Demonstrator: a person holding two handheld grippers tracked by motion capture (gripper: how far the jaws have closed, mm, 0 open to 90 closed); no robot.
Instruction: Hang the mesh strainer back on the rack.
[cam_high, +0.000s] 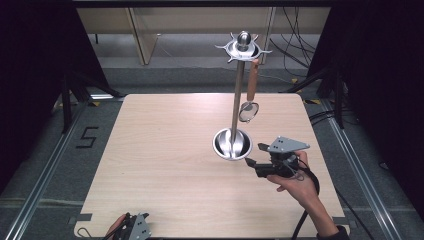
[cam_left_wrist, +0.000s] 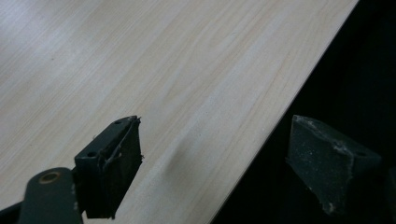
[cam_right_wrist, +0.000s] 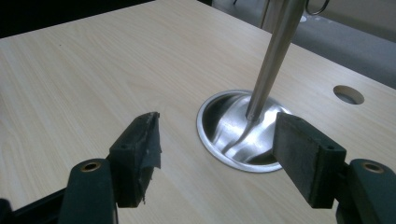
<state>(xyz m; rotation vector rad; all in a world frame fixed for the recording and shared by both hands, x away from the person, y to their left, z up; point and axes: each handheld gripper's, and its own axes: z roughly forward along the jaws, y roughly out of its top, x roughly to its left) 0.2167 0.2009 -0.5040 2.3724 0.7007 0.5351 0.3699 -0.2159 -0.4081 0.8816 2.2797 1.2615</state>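
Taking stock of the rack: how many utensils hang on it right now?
1: a wooden-handled strainer hangs from the top ring of the metal stand, right of the pole.

Right tool (cam_high: 254, 154) held in right hand (cam_high: 295, 180), forearm coming in from bottom right; tool points left, its 2 jaws spread wide apart, nothing between them, grey plate on top. Left tool (cam_high: 134, 226) low at bottom edge, left hand (cam_high: 116, 227) partly visible behind it. Left gripper view: jaws spread wide, empty.
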